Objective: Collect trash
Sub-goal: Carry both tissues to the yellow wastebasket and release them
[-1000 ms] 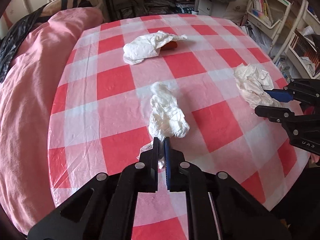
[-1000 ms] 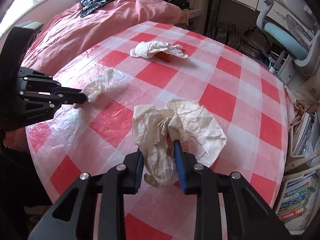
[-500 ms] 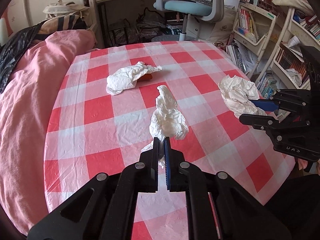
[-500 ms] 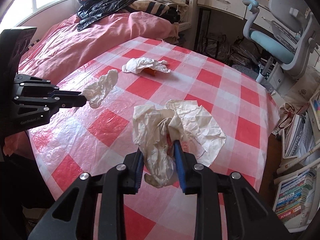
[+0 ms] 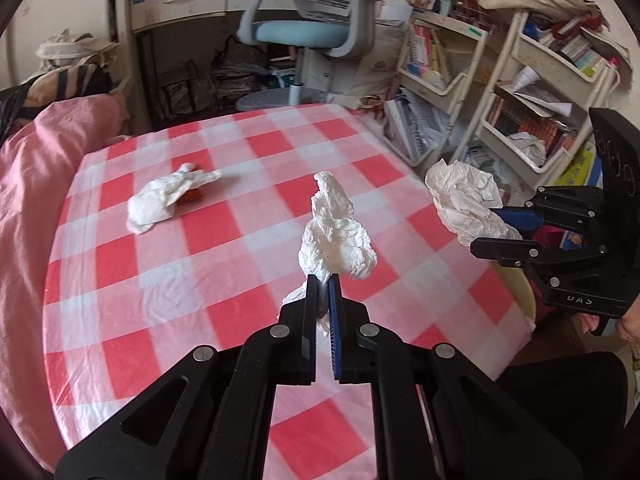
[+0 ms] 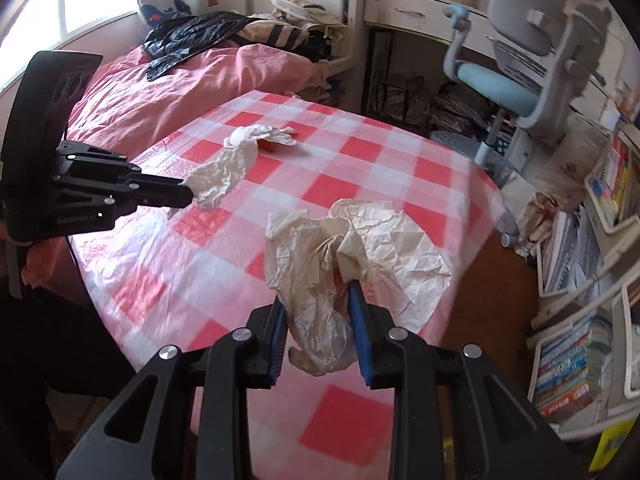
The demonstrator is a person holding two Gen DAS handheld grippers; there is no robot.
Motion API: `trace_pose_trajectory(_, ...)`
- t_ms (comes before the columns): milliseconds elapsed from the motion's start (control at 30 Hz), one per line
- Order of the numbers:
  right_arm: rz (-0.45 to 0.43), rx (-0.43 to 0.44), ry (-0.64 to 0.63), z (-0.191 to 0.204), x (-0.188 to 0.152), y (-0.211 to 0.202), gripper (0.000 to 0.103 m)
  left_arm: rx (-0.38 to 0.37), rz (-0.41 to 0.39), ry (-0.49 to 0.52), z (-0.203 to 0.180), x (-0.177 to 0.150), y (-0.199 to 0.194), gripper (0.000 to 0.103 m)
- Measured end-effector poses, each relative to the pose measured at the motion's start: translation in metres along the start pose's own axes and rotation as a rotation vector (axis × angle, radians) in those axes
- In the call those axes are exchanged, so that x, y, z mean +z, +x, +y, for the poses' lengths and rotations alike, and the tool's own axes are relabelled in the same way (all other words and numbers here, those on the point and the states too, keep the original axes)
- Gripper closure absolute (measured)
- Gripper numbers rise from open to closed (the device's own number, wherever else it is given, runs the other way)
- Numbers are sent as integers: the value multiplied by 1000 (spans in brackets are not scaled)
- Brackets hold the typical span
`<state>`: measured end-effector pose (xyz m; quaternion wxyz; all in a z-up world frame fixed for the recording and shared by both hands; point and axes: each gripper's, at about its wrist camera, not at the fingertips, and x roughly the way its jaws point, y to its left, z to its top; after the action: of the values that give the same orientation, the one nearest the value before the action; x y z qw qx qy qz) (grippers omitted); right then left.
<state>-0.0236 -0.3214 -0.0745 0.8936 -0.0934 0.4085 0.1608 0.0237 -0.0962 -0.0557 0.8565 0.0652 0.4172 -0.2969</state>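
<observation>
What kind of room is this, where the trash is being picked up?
Most likely a bedroom that doubles as a study: a bed with pink bedding beside the checked table, a desk chair at a desk, and shelves packed with books.

Right hand-held gripper [image 6: 320, 312] clamping crumpled paper [image 6: 352, 248], seemingly airborne

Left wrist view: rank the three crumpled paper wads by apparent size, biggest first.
1. Wad in the right tool, at the table's right edge.
2. Wad in the left tool. Nearly as large, and it sits closest to the camera, so the order of 1 and 2 is unsure.
3. Wad lying on the checked tablecloth, over something orange; farthest away.
</observation>
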Motion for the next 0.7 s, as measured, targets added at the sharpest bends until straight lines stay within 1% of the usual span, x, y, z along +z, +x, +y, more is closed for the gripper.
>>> trace_pose_trajectory(100,-10,-36,114,-43,-46,-34,73,-108,11,61,-45,9,11,97)
trace_pose_trajectory(200,15,-83,211,-81,-97,-54,73,-201,39,134,-102,18,29,97)
trace_pose_trajectory(267,38,-104,275,-104,-133,-59,73,-257,65,193,-147,22,46,97)
trace_pose_trajectory(333,64,-107,343,-125,-167,-56,73,-305,95,233,-189,24,66,97)
trace_pose_trajectory(400,92,-102,381,-136,-191,-48,73,-341,140,265,-230,23,91,97)
trace_pose_trajectory(500,137,-92,428,-149,-221,-32,68,-374,217,318,-286,14,130,97)
trace_pose_trajectory(533,154,-97,445,-154,-231,-26,63,-383,248,333,-303,11,144,97)
trace_pose_trajectory(567,174,-108,465,-159,-241,-20,49,-387,283,346,-321,6,159,97)
trace_pose_trajectory(600,186,-118,477,-163,-249,-19,45,-376,307,353,-334,2,172,97)
trace_pose_trajectory(633,195,-131,487,-166,-257,-19,44,-359,327,355,-344,-1,184,90)
trace_pose_trajectory(667,205,-147,497,-170,-265,-21,44,-346,355,354,-352,-3,194,81)
trace_pose_trajectory(700,207,-158,504,-172,-272,-25,43,-336,363,351,-357,-5,200,78)
